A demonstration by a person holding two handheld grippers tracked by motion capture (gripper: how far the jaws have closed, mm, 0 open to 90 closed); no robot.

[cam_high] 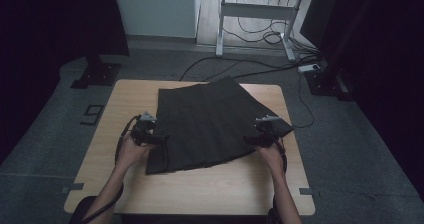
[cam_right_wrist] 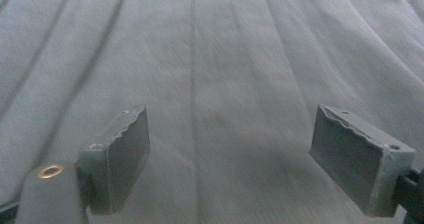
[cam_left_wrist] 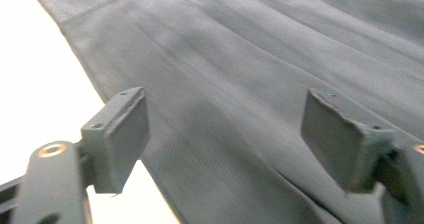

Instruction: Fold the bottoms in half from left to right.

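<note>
Near edge of the table (cam_high: 200,194): we are leaving a bare strip of wood between our forearms and the hem of the skirt (cam_high: 210,121).
Left gripper (cam_high: 159,137): we are holding it at the skirt's left side edge, near the near-left corner of the cloth; in the left gripper view the jaws are standing wide apart, empty, one over bare table, the other over fabric (cam_left_wrist: 260,84).
Right gripper (cam_high: 250,140): we are holding it at the skirt's right side edge; in the right gripper view its jaws are also spread wide, gripping nothing, the cloth (cam_right_wrist: 215,74) lying below and ahead.
Skirt: it is lying flat mid-table, pleats running near to far, the wide hem toward us, narrowing toward the far edge.
Deciding relation: cloth lies inward from both grippers, each equally near its own side.
Room: bare wood at the table's left and near edges; the skirt's right corner is reaching the right edge.
</note>
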